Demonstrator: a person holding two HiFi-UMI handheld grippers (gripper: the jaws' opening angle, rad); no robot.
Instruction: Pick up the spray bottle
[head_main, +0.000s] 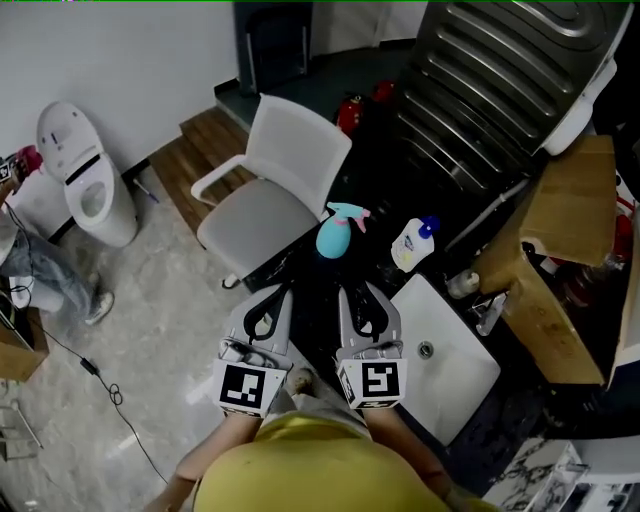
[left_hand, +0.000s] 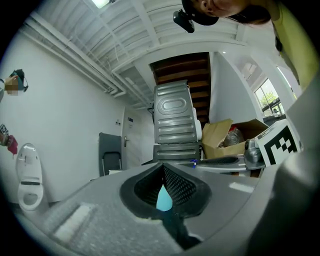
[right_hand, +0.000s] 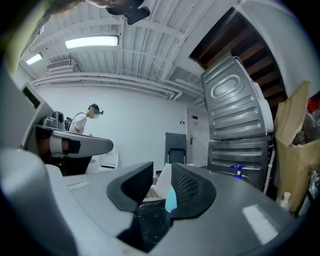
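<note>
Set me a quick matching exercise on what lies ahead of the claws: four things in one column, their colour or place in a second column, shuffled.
Things:
1. spray bottle
2. soap bottle
3. sink
4. chair

Colour or place:
A. white, on the floor left of the counter
B. teal body, pink trigger
C. white, sunk into the black counter
D. white body, blue cap

Pairs: 1-B, 2-D, 3-C, 4-A

Yellow top (head_main: 300, 470), seemingly; grey grippers (head_main: 272, 292) (head_main: 352, 292), black-white marker cubes (head_main: 247, 388).
</note>
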